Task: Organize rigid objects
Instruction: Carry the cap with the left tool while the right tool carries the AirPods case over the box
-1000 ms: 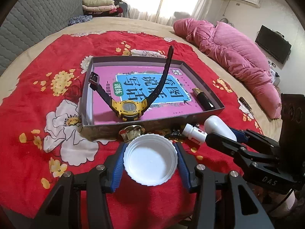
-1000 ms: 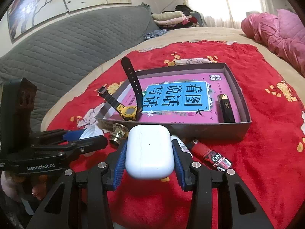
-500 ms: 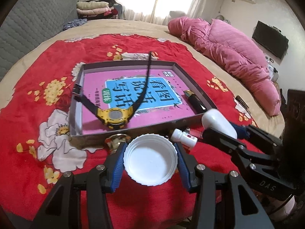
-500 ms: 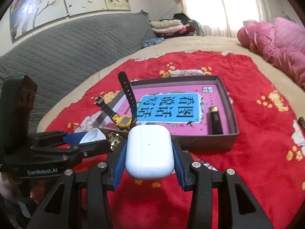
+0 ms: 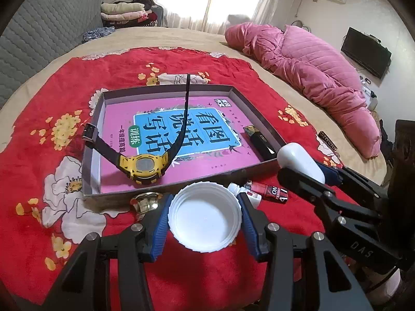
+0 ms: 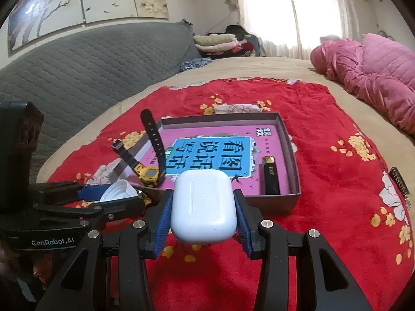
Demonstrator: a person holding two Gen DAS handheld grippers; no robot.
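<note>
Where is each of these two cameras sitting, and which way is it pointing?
Left wrist: rides on the left gripper, looking forward along its fingers at the white lid it holds and the tray beyond; the right gripper shows at the right.
Right wrist: rides on the right gripper, looking over the earbud case it holds toward the tray; the left gripper shows at the left.
Both see the tray, watch, red blanket and each other's gripper.
</note>
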